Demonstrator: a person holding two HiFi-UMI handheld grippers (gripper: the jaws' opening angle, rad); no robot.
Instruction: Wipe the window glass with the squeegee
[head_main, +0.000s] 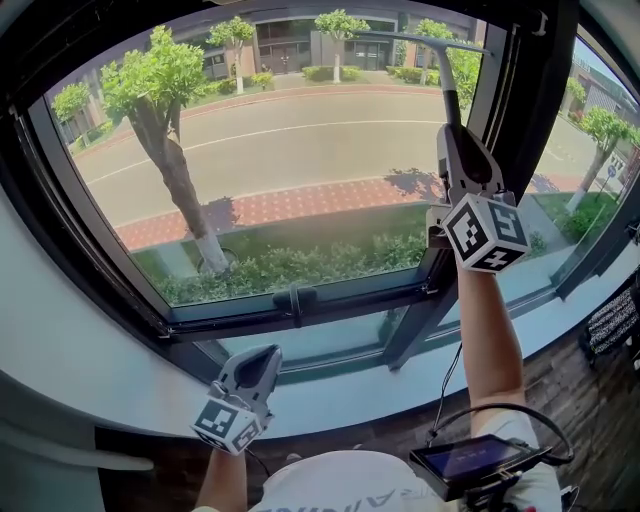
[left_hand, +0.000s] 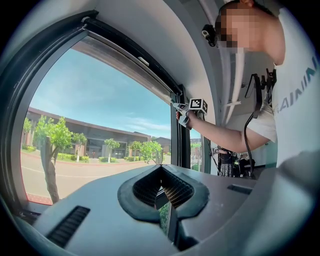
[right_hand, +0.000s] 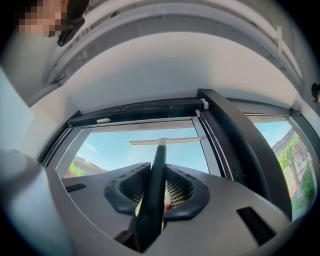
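Glass fills most of the head view: the big window glass (head_main: 300, 150) with trees and a road outside. The squeegee (head_main: 449, 85) is way up at the pane's top right, just under the upper edge and right next to the dark upright post (head_main: 520, 90). The right gripper (head_main: 453, 130) has it by the stem with the arm stretched up. The left gripper (head_main: 264, 352) hangs low by the sill (head_main: 100, 380), well apart from the action and not touching anything. In the left gripper view, its jaws are drawn together with nothing between them, only a thin slit, and they point out through the window. You can spot the other arm raised by the post in the background. In the right gripper view, the jaws are clamped on the dark handle (right_hand: 152, 195), which runs straight up to the crossbar blade (right_hand: 165, 141) sitting near the top frame (right_hand: 140, 111). I can't swear the rubber edge is actually pressed on the glass, but it looks that way. My read is that this is the top of a downward pass, with most of the pane below it left to cover. The next move wants a steady pull straight down with even pressure, keeping the blade flat and level. It's also worth watching that post on the right so the blade end doesn't snag.
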